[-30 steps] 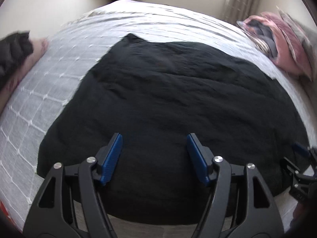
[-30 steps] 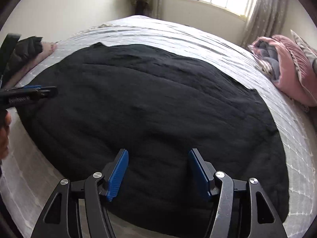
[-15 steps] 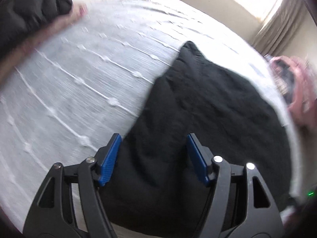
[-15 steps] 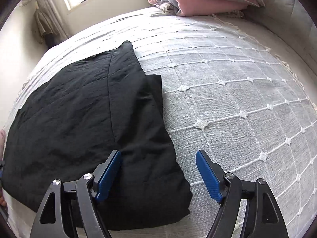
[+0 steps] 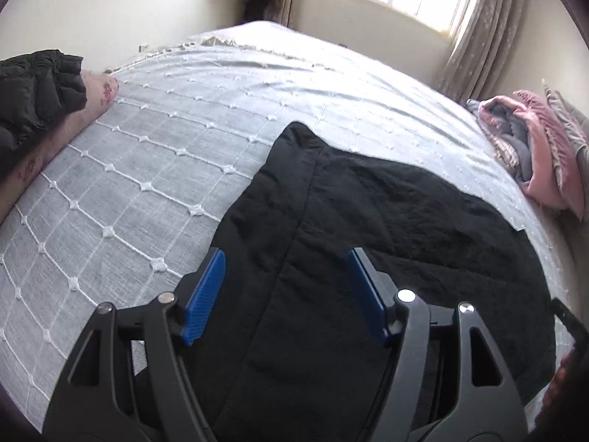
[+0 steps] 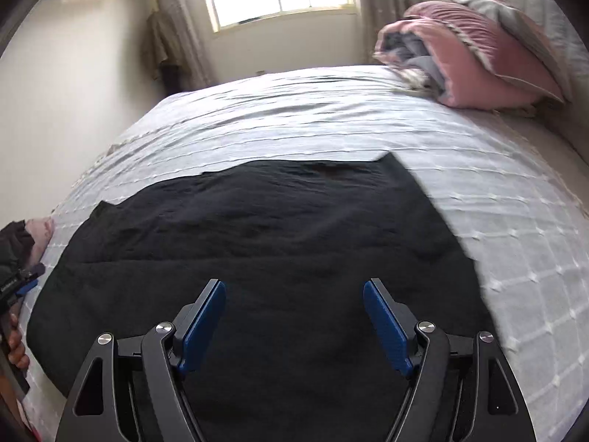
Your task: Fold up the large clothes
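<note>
A large black garment (image 5: 386, 221) lies spread flat on the white quilted bed; it also fills the middle of the right wrist view (image 6: 265, 232). My left gripper (image 5: 287, 280) is open and empty, hovering above the garment's near left part, close to a fold line running away from me. My right gripper (image 6: 294, 309) is open and empty above the garment's near edge. The left gripper shows at the far left edge of the right wrist view (image 6: 18, 285), held by a hand.
The white bedspread (image 5: 154, 154) extends bare to the left and far side. A pink and grey folded duvet with pillows (image 6: 471, 59) sits at the bed's right end. A black puffy jacket (image 5: 33, 92) lies at the left edge. A window and curtains stand behind.
Both wrist cameras swung outward toward the garment's side edges half a second ago, then back toward the garment. Both grippers stayed open and empty; the garment has not moved.
</note>
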